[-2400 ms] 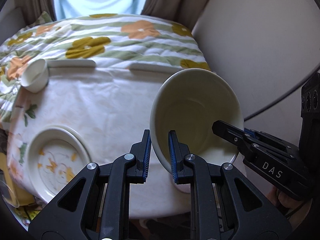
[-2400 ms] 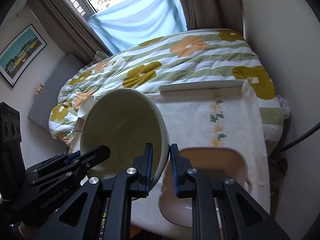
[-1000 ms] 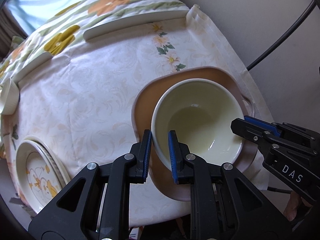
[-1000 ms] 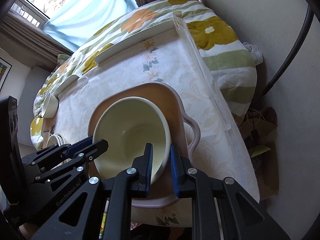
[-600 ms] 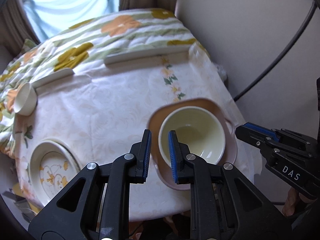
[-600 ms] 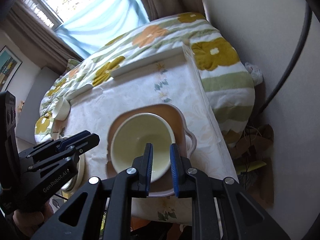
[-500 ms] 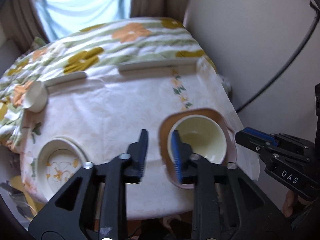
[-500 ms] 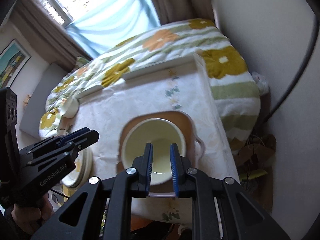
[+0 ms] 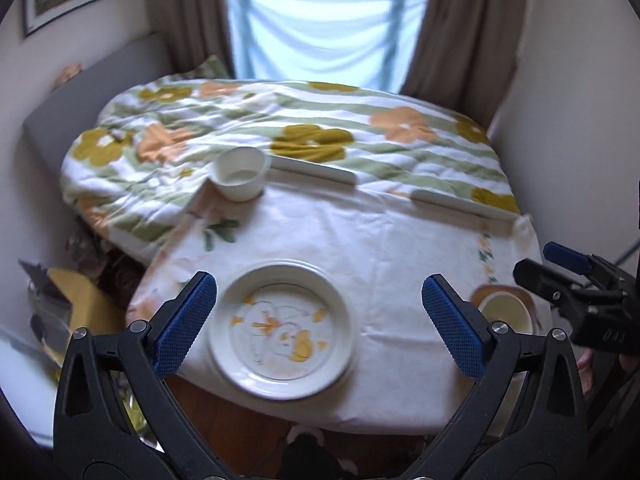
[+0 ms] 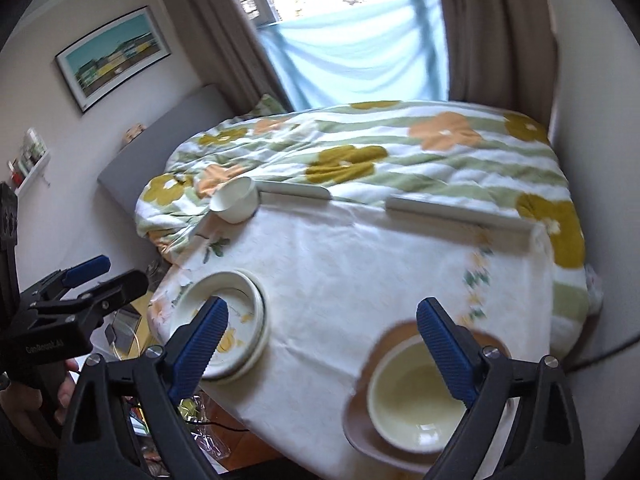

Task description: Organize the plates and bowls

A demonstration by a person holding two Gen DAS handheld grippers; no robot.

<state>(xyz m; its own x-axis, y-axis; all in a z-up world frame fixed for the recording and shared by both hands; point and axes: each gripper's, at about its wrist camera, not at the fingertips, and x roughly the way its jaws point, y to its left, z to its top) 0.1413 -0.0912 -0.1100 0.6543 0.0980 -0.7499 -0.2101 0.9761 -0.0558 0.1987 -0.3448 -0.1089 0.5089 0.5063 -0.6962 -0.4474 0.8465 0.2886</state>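
A pale yellow bowl (image 10: pixel 416 404) sits inside a brown dish (image 10: pixel 360 432) at the table's near right; it also shows in the left wrist view (image 9: pixel 506 312). A stack of white plates with orange flower print (image 9: pixel 282 326) lies at the near left, and shows in the right wrist view (image 10: pixel 224 320). A small white cup (image 9: pixel 240 178) stands at the far left edge. My left gripper (image 9: pixel 320 320) is open wide above the plates. My right gripper (image 10: pixel 320 338) is open wide, its right finger over the yellow bowl. Both are empty.
The table carries a white floral cloth (image 9: pixel 360 232). Behind it lies a bed with a flowered quilt (image 9: pixel 304 136). Two white bars (image 9: pixel 312 172) lie along the table's far edge. A wall is at the right; clutter and a yellow box (image 9: pixel 80 308) sit on the floor at left.
Both grippers let go of the yellow bowl in the brown dish, opened wide and drew back and up. The left gripper swung left over the plates.
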